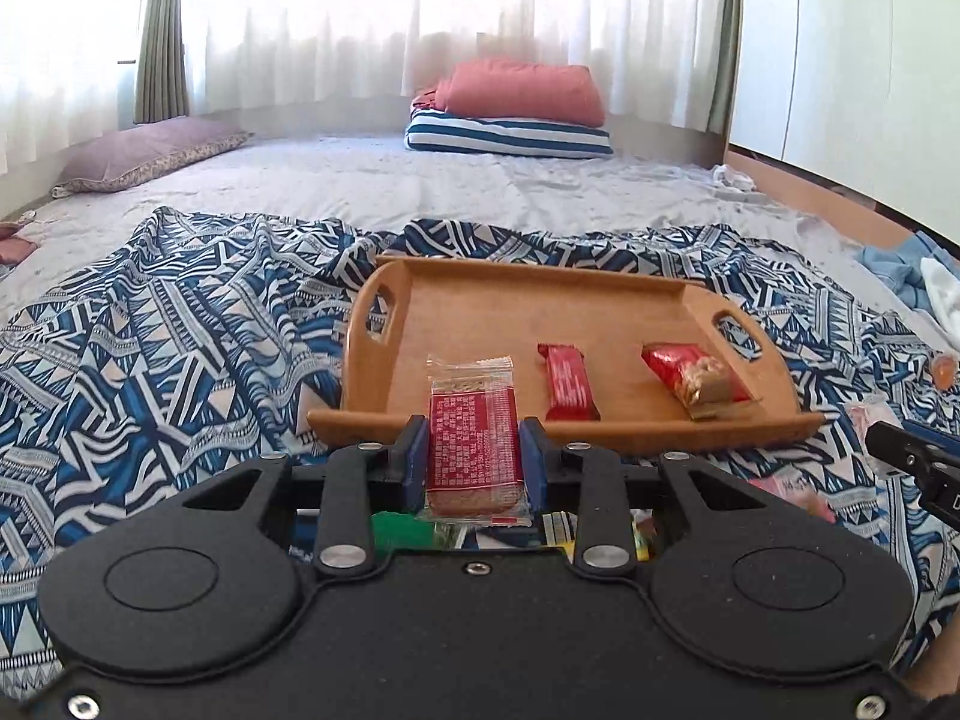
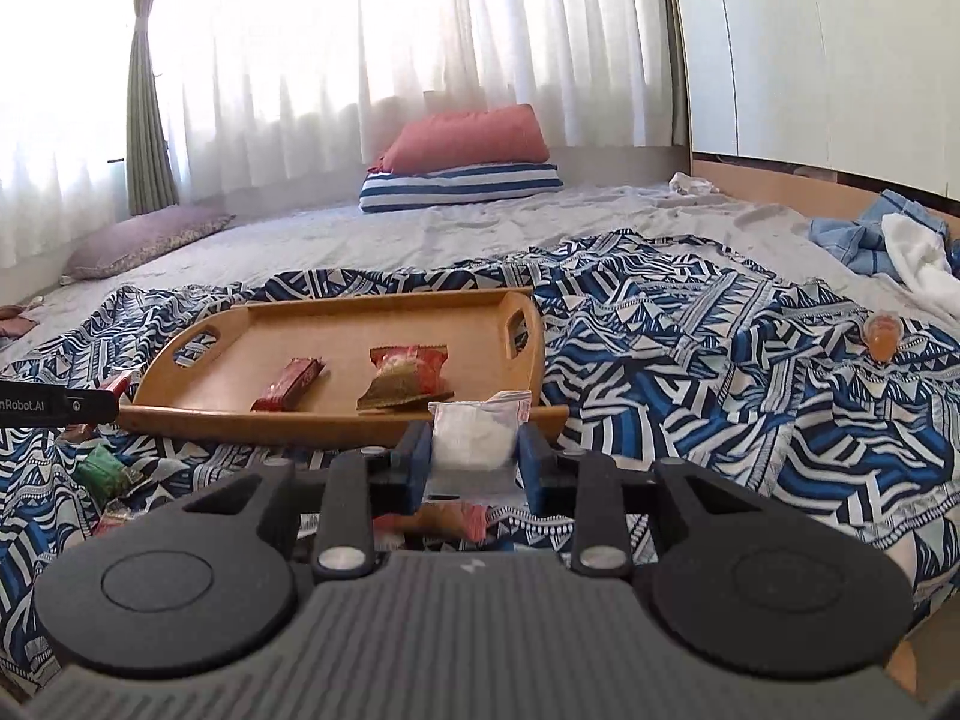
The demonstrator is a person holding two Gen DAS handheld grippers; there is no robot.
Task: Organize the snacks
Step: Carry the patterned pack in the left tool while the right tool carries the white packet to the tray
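A wooden tray (image 1: pixel 480 300) lies on a blue patterned cloth (image 1: pixel 180 330) on the bed; it also shows in the right wrist view (image 2: pixel 360 312). In it lie a red bar (image 1: pixel 567 384) (image 2: pixel 288 384) and a red-gold nut snack packet (image 1: pixel 696 378) (image 2: pixel 402 378). My left gripper (image 1: pixel 474 456) is shut on a red wafer packet (image 1: pixel 474 438), just in front of the tray's near rim. My right gripper (image 2: pixel 474 456) is shut on a white packet (image 2: pixel 477 432), near the tray's front right corner.
Loose snacks lie on the cloth under and beside the grippers: a green packet (image 2: pixel 105 471) and a red packet (image 2: pixel 444 519). An orange jelly cup (image 2: pixel 882 336) sits to the right. Pillows (image 1: pixel 516 102) lie at the far end. Clothes (image 2: pixel 888 240) lie at the right.
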